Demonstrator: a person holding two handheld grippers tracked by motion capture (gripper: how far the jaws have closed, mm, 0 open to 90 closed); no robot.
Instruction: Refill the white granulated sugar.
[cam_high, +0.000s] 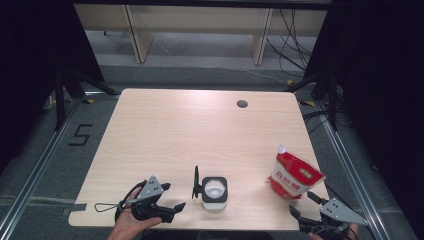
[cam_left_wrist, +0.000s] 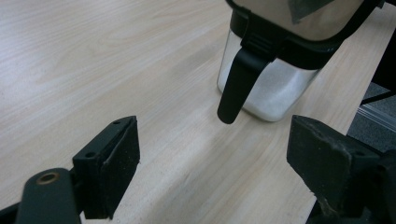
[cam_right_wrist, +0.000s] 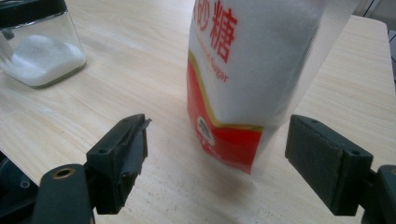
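Jaws wide open on both: right gripper (cam_right_wrist: 217, 154) to close squarely across red-and-white plastic sugar pouch (cam_right_wrist: 252, 70), left gripper (cam_left_wrist: 212, 158) to steady clear glass black-lidded jar (cam_left_wrist: 275, 60).

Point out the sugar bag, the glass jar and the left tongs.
sugar bag (cam_high: 294, 176): high view, middle of its red and white front.
glass jar (cam_high: 215, 192): high view, open top showing white contents.
left tongs (cam_high: 171, 196): high view, midway between the open tips.
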